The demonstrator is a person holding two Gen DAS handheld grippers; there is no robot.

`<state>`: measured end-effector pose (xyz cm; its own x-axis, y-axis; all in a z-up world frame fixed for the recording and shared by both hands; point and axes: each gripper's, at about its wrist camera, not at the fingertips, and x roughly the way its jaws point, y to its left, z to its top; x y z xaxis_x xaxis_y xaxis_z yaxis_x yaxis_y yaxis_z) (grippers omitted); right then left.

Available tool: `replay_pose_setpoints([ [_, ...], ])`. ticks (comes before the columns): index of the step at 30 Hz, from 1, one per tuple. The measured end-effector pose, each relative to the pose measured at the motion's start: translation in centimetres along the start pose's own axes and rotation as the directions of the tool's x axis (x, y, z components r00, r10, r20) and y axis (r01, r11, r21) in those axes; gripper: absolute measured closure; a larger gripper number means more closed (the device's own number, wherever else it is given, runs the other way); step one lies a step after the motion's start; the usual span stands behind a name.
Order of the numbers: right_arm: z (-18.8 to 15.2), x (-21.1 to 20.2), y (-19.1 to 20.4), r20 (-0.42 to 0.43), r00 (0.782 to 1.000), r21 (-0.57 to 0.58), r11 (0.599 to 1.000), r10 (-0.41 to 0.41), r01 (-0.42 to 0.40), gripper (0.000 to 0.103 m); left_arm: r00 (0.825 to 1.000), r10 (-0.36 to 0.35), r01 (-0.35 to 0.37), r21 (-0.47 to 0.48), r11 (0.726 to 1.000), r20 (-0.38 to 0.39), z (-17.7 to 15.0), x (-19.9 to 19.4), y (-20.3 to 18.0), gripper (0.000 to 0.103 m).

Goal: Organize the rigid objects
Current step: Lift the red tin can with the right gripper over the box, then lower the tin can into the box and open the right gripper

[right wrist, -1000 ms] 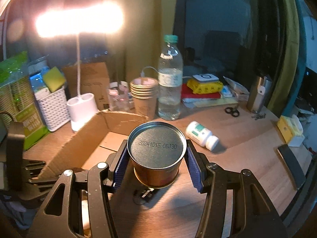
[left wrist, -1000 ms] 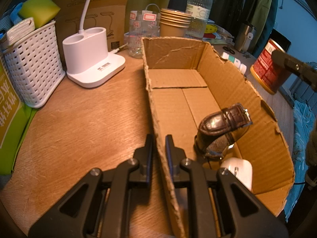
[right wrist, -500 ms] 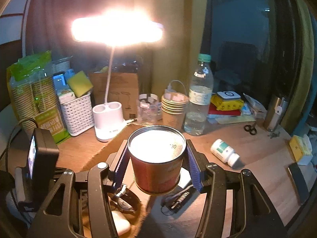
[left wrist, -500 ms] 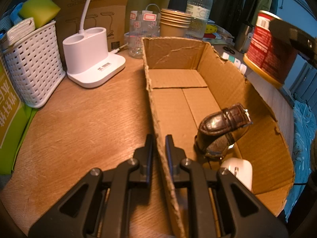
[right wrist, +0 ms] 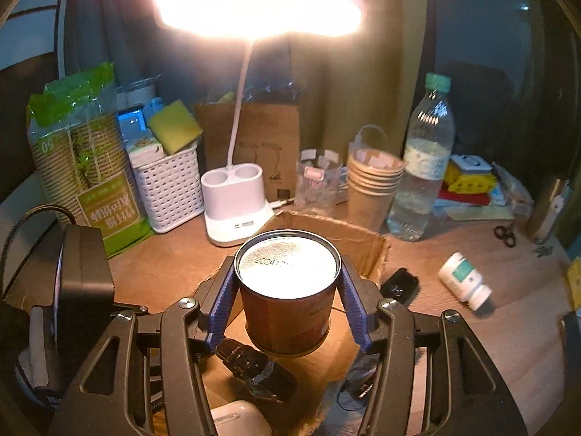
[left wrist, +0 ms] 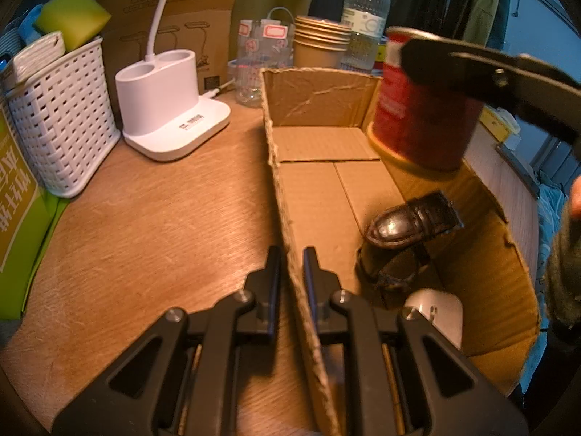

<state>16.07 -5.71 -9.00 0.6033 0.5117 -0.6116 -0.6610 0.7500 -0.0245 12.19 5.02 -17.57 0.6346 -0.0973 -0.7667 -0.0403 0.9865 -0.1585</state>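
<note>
Can (right wrist: 287, 290), clamped in right tool (right wrist: 287, 299), hangs above cardboard box (left wrist: 319, 98) holding watch (left wrist: 406, 232); left tool (left wrist: 290, 276) pinches its wall.

Wooden surface (left wrist: 152, 218); lit desk lamp (right wrist: 254, 3) glaring overhead; olive curtain (right wrist: 363, 101) behind; dark window (right wrist: 490, 36) right.

This looks like a home desk corner, probably in a bedroom or study: a wooden tabletop (right wrist: 508, 312) crowded with a lit desk lamp (right wrist: 236, 203), a water bottle (right wrist: 423, 167), stacked paper cups (right wrist: 374, 178), a white basket (right wrist: 169, 189), and hanging clothes (left wrist: 468, 0) behind.
</note>
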Motion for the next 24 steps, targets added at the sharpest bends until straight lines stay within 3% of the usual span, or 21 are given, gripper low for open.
replay_pose_setpoints([
  [14, 0.0, 3.3, 1.8, -0.149, 0.985, -0.062, 0.994, 0.084, -0.094, 0.044, 1.000, 0.001, -0.001, -0.002, 1.000, -0.001, -0.1, 0.0, 0.0, 0.089],
  [24, 0.2, 2.7, 1.2, -0.130, 0.988, -0.033, 0.995, 0.086, -0.091, 0.038, 1.000, 0.000, 0.000, -0.005, 1.000, -0.001, -0.2, 0.1, 0.2, 0.089],
])
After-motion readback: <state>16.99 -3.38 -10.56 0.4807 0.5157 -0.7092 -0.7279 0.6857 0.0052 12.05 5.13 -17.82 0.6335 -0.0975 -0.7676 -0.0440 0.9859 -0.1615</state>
